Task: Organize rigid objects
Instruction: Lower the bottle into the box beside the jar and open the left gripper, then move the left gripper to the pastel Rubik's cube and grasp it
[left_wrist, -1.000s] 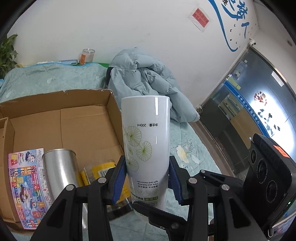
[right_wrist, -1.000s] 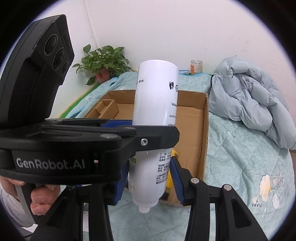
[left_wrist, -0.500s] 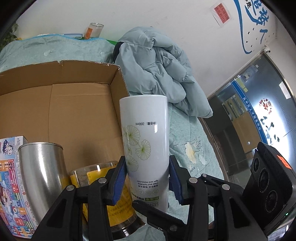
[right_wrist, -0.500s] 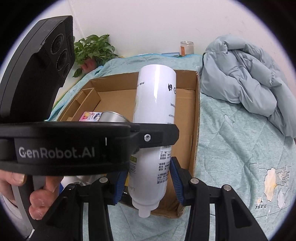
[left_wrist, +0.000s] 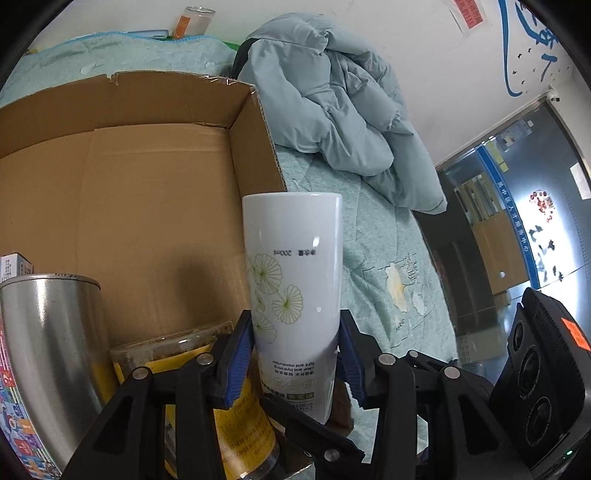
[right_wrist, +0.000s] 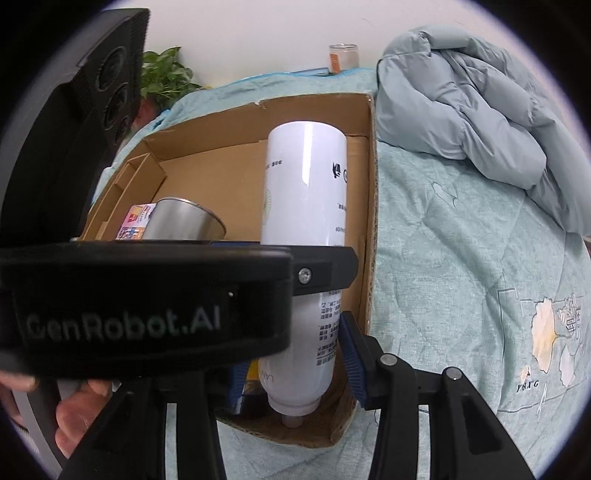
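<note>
You had one white lotion bottle (left_wrist: 295, 295) between both pairs of jaws, upside down, its cap end low over the near right corner of the single cardboard box (left_wrist: 147, 177). Your left gripper (left_wrist: 295, 358) was easing its jaws apart, the blue pads flanking the bottle with the right one just clear of it; your right gripper (right_wrist: 291, 365) stood narrowly set around the lower body, and I cannot tell whether its pads pressed. Left of the jaws, inside the box, stood one steel cup (left_wrist: 48, 350), one yellow-labelled jar (left_wrist: 236, 424) and one colourful carton (right_wrist: 135, 221). One grey-blue padded jacket (right_wrist: 461, 99) lay beyond on the quilt (right_wrist: 461, 258).
</note>
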